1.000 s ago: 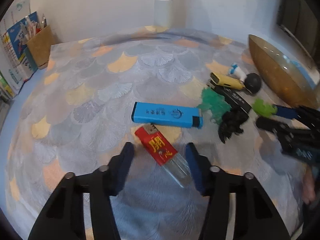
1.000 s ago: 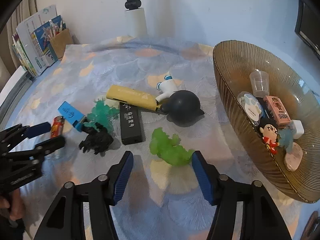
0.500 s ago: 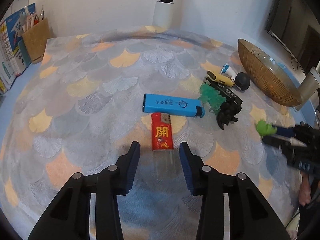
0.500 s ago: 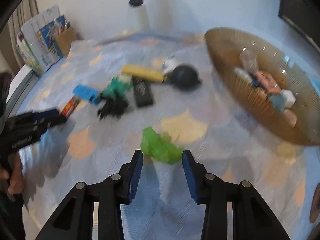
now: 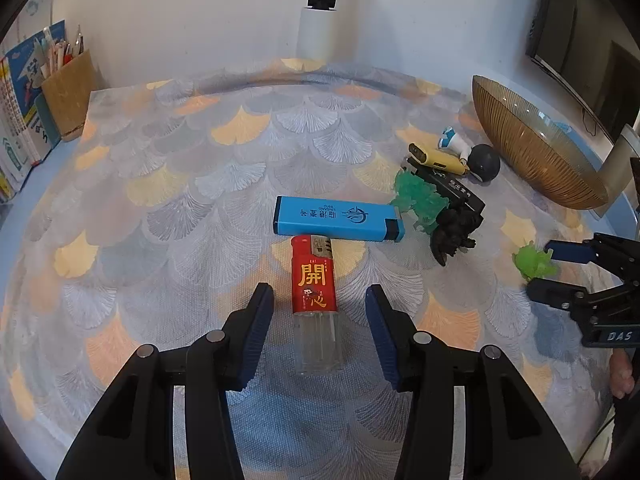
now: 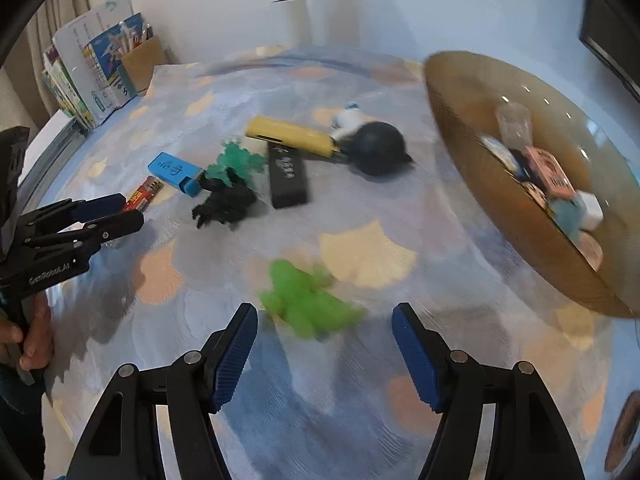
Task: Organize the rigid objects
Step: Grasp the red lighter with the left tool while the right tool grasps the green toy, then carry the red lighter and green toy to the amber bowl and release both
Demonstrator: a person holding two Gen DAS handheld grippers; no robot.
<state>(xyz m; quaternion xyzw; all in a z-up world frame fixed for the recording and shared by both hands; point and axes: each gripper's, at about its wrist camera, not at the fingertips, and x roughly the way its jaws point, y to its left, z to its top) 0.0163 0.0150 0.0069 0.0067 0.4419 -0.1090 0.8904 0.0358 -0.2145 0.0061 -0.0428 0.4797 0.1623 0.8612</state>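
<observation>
Nearest in the left wrist view, the left tongs (image 5: 319,330) straddle the clear lower end of the red lighter (image 5: 315,294), which lies flat on the patterned surface (image 5: 168,216). Their jaws are opening, with a gap on both sides, so they hold nothing. The lighter's cap end touches or nearly touches the long side of the blue lighter (image 5: 338,219) just beyond. If the tongs close off-centre, one pad could reach the red lighter first and swivel it against the blue one, shifting both.

In the blurred right wrist view, the right tongs (image 6: 324,350) are also opening, set wide and empty. The light green toy (image 6: 308,300) lies on the surface just ahead of the tips, closer to the left pad. Its lumpy, uneven shape gives the pads a poor seat, so a grip near its edge could squeeze it out sideways or let it drop on the way to the bowl.

Farther off sits a tight cluster: the black figure (image 6: 224,204), the dark green toy (image 6: 238,162), the black bar (image 6: 287,176), the yellow bar (image 6: 290,136) and the dark ball (image 6: 378,148). Reaching for any one risks dragging its neighbours.

Farthest right, the amber bowl (image 6: 520,248) already holds several small items; a careless drop near its sloped rim could bounce back out
</observation>
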